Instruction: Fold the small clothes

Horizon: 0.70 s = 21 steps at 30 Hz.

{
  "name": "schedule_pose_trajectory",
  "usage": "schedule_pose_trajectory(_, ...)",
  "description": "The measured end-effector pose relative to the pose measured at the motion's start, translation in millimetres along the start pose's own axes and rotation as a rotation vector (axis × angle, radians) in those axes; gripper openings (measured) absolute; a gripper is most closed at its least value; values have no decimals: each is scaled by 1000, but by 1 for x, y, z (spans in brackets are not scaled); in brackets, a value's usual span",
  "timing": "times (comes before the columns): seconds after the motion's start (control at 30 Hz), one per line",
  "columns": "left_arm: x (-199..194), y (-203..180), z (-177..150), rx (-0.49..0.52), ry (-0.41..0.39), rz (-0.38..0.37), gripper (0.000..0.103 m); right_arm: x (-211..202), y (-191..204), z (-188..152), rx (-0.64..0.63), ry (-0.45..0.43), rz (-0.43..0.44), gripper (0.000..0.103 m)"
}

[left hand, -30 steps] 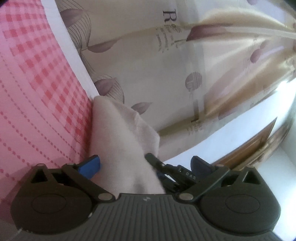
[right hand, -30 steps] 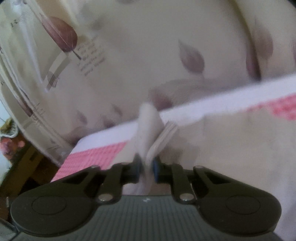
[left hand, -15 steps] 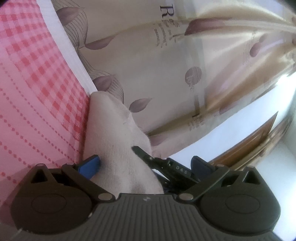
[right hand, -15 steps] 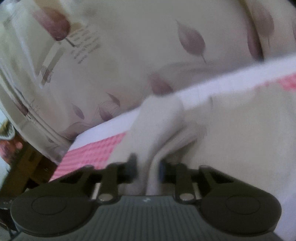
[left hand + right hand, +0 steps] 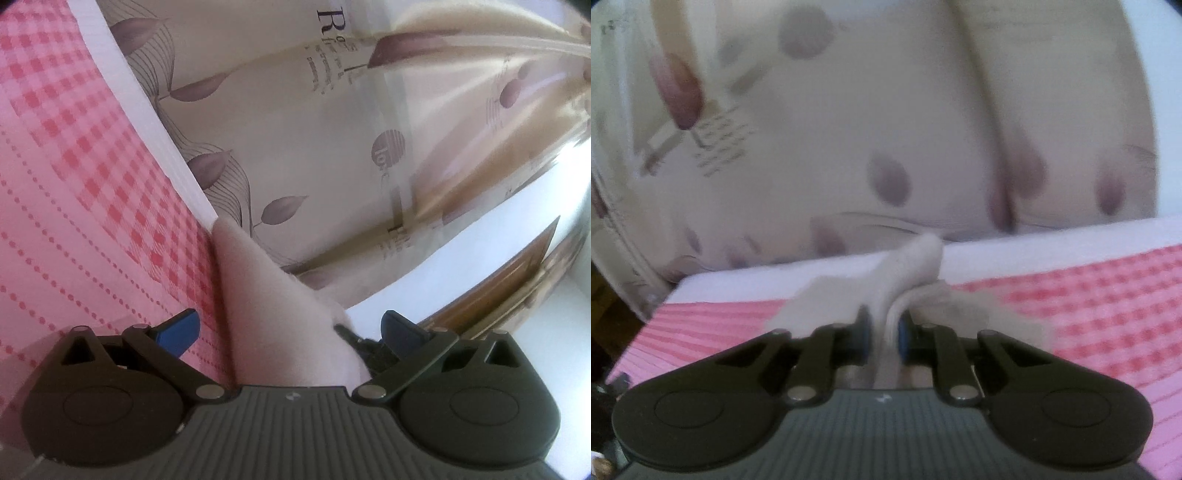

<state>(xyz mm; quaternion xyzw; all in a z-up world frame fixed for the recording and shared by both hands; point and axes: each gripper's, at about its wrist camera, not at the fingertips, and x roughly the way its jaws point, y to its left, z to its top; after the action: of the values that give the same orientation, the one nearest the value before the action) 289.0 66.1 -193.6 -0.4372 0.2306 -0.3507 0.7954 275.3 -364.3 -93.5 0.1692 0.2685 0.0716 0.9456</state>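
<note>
Left wrist view showed the left gripper (image 5: 288, 330) with its blue-tipped fingers (image 5: 177, 330) spread wide apart. A pale pink garment (image 5: 273, 314) rose in a peak between them, filling most of the gap; whether it touched either finger could not be told. The cloth hid the middle of the scene beyond the gripper. A dark tip of the other tool (image 5: 354, 338) poked out at the cloth's right edge, just beside the right-hand finger. To the left lay a pink checked bedsheet (image 5: 81, 166) with dotted stripes and a white border. Behind it hung a cream curtain (image 5: 314, 140) printed with mauve leaves and lettering, and a brown wooden frame (image 5: 517, 266) showed at the far right.

Right wrist view, which was blurred, showed the right gripper (image 5: 884, 334) with its jaws pressed close together, pinching a fold of the garment (image 5: 912, 266). The cloth stood up from the pinch and draped down on both sides onto the sheet (image 5: 1108, 302), covering the fingertips and part of the checked pattern. The same leaf-printed curtain (image 5: 849, 129) filled the background above the sheet's white edge.
</note>
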Motion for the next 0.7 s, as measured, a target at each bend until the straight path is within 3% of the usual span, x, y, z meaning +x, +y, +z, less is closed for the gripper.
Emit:
schedule_pose_trajectory(0.2, 6, -4, -3, 43, 25, 19, 103, -1, -48, -15, 60, 12, -71, 15)
schedule_pose_trajectory(0.53, 15, -14, -13, 126, 82, 36, 103, 21, -76, -30, 91, 44, -59, 15)
schedule_pose_trajectory(0.7, 24, -33, -26, 233, 163, 48, 103, 12, -93, -36, 194, 15, -55, 32)
